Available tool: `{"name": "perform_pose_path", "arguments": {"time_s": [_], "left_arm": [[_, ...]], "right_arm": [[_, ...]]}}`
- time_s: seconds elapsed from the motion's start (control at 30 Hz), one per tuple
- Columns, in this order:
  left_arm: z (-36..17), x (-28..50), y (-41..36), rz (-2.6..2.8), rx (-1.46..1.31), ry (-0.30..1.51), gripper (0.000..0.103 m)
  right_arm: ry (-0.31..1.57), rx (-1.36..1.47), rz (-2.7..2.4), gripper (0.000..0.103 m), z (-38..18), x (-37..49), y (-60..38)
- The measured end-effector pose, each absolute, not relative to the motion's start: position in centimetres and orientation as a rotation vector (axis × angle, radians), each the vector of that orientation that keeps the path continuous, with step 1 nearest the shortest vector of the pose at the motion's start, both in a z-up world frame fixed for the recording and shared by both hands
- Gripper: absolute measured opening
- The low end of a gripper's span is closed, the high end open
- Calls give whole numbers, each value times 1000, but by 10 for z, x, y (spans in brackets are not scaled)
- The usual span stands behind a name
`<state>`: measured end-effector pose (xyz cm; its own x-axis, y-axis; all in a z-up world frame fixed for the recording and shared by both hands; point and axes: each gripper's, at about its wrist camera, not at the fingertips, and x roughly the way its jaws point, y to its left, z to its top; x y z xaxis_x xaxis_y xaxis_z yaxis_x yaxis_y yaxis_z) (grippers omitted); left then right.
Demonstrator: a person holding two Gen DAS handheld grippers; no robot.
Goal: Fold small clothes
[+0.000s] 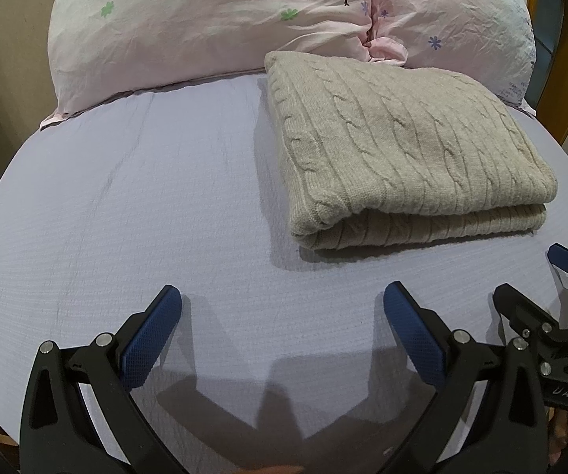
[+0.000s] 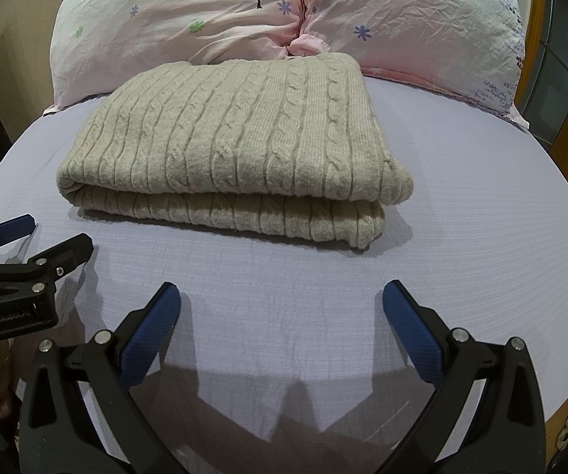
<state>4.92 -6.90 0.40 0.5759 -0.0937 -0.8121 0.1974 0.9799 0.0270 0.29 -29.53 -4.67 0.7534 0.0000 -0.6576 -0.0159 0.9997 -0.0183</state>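
The bed (image 1: 125, 205) fills both views, its lavender sheet flat. Two pink floral pillows (image 1: 212, 27) lie along its 12 o'clock edge. The sweater (image 1: 398, 146), beige cable-knit, lies folded in a thick rectangle on the sheet, its far end touching the pillows; it sits at 1 o'clock from the left gripper (image 1: 282, 300) and at 12 o'clock from the right gripper (image 2: 282, 300). Both grippers hover low over the bare sheet near the sweater's front edge, side by side, pointing toward the pillows, jaws spread wide and holding nothing.
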Motion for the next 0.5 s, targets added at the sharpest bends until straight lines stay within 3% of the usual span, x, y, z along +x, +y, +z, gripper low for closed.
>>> {"name": "perform_pose_path", "arguments": {"time_s": [0.5], "left_arm": [[3,45,-69,-167,120,918,102]], "right_arm": [[713,-18,1,101,-48,7,-295]]}}
